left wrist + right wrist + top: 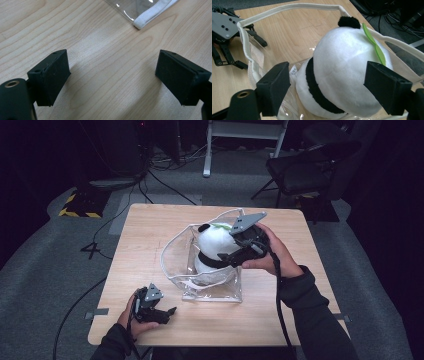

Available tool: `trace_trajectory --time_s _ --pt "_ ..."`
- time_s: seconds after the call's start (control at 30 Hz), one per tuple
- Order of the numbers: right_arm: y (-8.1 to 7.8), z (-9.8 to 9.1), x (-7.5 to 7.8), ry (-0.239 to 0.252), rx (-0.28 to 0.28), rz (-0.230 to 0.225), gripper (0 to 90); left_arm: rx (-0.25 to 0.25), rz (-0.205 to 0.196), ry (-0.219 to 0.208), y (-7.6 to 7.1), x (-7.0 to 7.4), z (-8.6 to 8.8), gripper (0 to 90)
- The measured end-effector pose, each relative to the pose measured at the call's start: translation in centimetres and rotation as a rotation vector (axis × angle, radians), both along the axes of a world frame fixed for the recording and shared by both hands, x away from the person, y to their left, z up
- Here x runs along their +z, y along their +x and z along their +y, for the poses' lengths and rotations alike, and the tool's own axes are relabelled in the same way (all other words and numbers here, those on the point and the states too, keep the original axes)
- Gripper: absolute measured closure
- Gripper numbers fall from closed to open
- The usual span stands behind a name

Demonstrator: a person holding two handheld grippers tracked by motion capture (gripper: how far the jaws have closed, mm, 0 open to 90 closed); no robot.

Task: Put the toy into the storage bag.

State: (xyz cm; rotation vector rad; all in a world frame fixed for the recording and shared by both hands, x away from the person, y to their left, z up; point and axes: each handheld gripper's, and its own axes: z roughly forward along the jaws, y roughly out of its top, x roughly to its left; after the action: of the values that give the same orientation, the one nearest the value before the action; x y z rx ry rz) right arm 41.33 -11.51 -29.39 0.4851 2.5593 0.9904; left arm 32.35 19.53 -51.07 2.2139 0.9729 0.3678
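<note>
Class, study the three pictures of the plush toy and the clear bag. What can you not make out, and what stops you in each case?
- Plush toy: its face, high view and right gripper view; turned away.
- Plush's underside, right gripper view: cut off by the bottom edge.
- Clear bag, left gripper view: one corner; the rest is cut off at the top edge.
- Small white tag: print too small.

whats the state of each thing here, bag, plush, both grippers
clear bag: open, on the table, plush partly inside
panda plush: sticking out of the bag's mouth
right gripper: open, jaws either side of the plush, not pressing
left gripper: open, nothing between the jaws, over bare table
</note>
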Motion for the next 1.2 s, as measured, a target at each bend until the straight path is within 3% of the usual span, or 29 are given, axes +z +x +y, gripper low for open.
trace_trajectory --time_s 0.8,1.2 --pt "-0.2 -3.4 0.5 0.036 -0.038 -0.024 20.8 -0.001 0.0 0.0 0.0 0.0 0.0 12.2" --pt "-0.4 -5.0 0.1 0.026 -0.061 -0.037 20.7 -0.001 0.0 0.0 0.0 0.0 0.0 12.2"
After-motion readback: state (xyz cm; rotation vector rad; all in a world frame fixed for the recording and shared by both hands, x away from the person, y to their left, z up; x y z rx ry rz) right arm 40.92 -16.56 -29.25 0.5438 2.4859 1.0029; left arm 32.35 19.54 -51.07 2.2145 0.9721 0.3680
